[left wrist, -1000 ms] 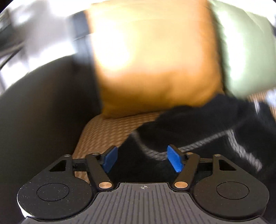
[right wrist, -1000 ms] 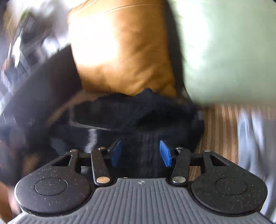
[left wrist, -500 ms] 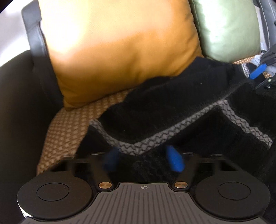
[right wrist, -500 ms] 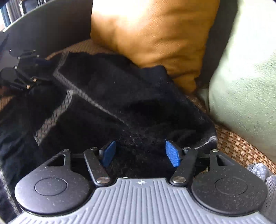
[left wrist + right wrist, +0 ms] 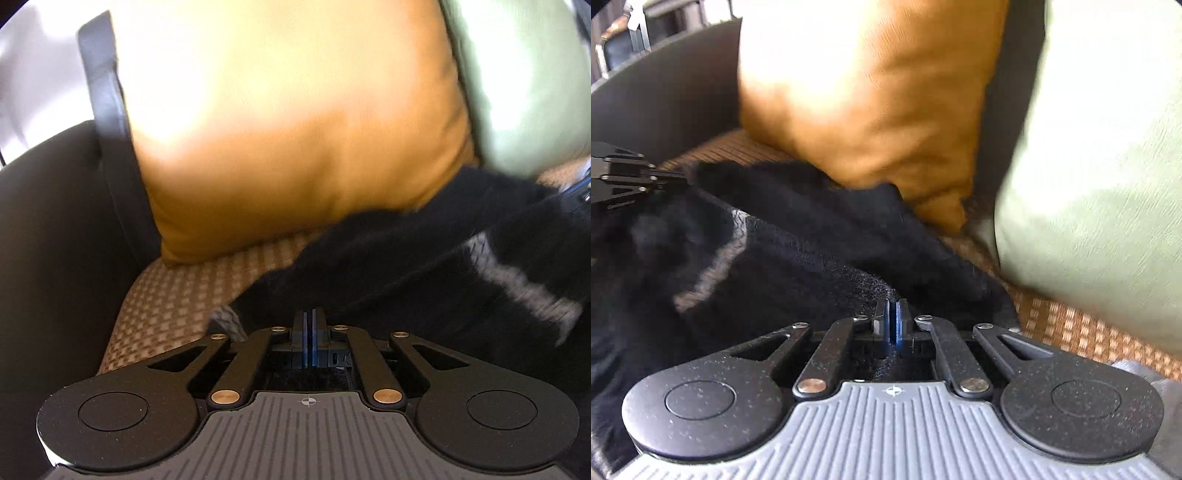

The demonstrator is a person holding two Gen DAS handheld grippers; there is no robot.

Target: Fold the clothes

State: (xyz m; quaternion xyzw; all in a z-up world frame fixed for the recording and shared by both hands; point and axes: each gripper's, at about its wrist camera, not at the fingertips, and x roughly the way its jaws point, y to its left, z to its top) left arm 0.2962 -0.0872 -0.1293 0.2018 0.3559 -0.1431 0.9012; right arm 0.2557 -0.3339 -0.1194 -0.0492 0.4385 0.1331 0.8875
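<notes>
Woven tan-and-brown seat matting (image 5: 173, 306) on a dark leather sofa serves as the folding surface, and a black fuzzy knit garment with a grey patterned band (image 5: 424, 288) is spread across it. Nearest the left wrist camera, the left gripper (image 5: 309, 325) is seen with its blue pads drawn together at the garment's near edge; its jaws have just been closing, and dark knit appears to be pinched between them, with a grey trimmed corner lying just to the left. Nearest the right wrist camera, the right gripper (image 5: 891, 321) is likewise clamped on the black fabric at the opposite side, its blue pads pressed together on a fold of knit after closing. The two edges seem to be held so that the cloth can be lifted and laid over itself, and the fold itself is judged not yet made. Further back, the garment's far edge is bunched against a mustard-yellow square cushion (image 5: 288, 140), which is propped on the backrest. Beside it, a pale green cushion (image 5: 1108, 177) is leaned, touching the yellow one. At the far left, the sofa's dark rounded armrest (image 5: 55, 240) is seen.
</notes>
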